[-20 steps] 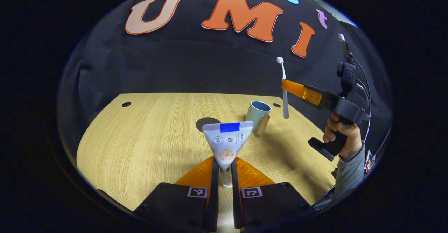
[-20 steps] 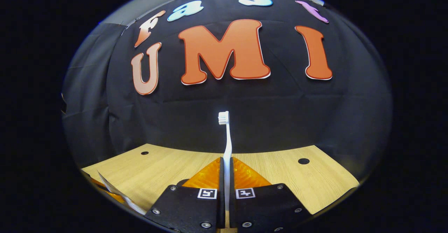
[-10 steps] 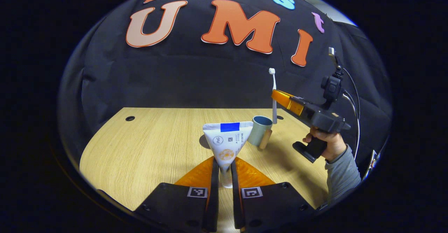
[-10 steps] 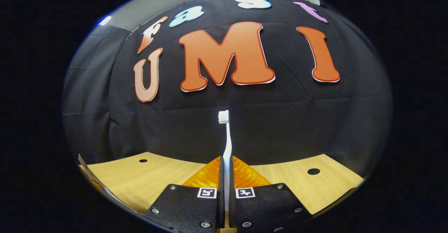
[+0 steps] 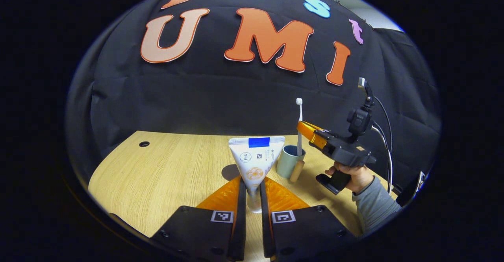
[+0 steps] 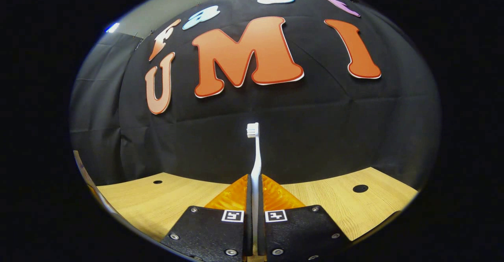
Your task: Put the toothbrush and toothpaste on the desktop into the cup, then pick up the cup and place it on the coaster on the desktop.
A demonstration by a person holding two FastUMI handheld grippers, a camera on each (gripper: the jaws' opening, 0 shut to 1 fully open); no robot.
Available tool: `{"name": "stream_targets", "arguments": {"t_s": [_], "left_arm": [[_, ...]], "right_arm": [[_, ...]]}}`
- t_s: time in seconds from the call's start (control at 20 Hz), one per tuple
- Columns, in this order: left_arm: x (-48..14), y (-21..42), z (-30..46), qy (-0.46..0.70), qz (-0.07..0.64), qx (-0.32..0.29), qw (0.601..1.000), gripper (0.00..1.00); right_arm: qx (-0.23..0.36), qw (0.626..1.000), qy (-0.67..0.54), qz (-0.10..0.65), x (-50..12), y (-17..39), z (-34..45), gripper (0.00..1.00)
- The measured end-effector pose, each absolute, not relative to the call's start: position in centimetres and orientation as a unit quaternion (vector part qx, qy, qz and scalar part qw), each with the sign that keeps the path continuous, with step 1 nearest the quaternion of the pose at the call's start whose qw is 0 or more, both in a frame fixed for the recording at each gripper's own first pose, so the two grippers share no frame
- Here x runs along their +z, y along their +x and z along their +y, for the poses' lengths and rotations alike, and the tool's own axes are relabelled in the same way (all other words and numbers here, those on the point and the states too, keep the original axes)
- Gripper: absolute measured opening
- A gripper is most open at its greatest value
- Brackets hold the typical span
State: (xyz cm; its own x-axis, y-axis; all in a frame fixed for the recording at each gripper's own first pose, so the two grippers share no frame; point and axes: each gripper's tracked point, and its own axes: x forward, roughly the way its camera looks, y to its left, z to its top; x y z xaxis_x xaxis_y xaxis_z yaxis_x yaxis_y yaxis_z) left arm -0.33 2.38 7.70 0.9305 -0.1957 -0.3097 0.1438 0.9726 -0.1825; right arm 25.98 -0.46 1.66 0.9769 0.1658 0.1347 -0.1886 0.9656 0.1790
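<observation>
My left gripper point(image 5: 252, 189) is shut on the neck of a white toothpaste tube point(image 5: 256, 160), which stands flat end up above the wooden desktop point(image 5: 165, 171). Behind and right of it stands a pale blue cup point(image 5: 289, 161) with a wooden handle. The right gripper point(image 5: 305, 128), held by a hand in a grey sleeve, hovers over that cup with a white toothbrush point(image 5: 299, 126) upright, its lower end inside the cup's mouth. In the right gripper view the gripper point(image 6: 254, 187) is shut on the toothbrush point(image 6: 255, 152), bristles up.
A dark round patch point(image 5: 230, 171) lies on the desktop behind the tube; I cannot tell what it is. Cable holes point(image 5: 144, 144) point(image 6: 360, 188) mark the desktop's far corners. The booth wall rises right behind the desk.
The right gripper has come down and leftward with the toothbrush, whose lower end now dips into the cup. My left gripper still holds the tube, drawn back slightly.
</observation>
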Motion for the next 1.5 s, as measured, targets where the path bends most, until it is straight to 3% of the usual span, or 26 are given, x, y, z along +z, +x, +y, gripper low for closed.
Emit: {"name": "stream_targets", "arguments": {"t_s": [0.5, 1.05, 1.1, 1.15, 1.2, 1.5], "left_arm": [[10.3, 2.4, 1.5, -0.083, 0.156, -0.101, 0.979, 0.21], [15.3, 8.0, -3.0, -0.07, 0.092, -0.153, 0.981, 0.21], [15.5, 8.6, -3.5, -0.072, 0.087, -0.157, 0.981, 0.21], [15.6, 9.3, -3.9, -0.071, 0.083, -0.159, 0.981, 0.21], [15.6, 10.0, -4.2, -0.071, 0.076, -0.159, 0.982, 0.21], [16.2, 12.4, -6.7, -0.079, 0.06, -0.17, 0.98, 0.21]], "right_arm": [[0.082, 0.987, 0.126, -0.061, -0.3, 28.0, -2.8, 0.05], [0.092, 0.985, 0.138, -0.038, -1.8, 27.3, -3.9, 0.09], [0.095, 0.985, 0.139, -0.034, -1.6, 26.8, -3.9, 0.24], [0.094, 0.986, 0.135, -0.031, -1.7, 26.7, -4.2, 0.21], [0.09, 0.987, 0.128, -0.028, -1.8, 26.4, -4.5, 0.31], [0.077, 0.988, 0.135, -0.007, -2.5, 23.9, -7.0, 0.55]]}}
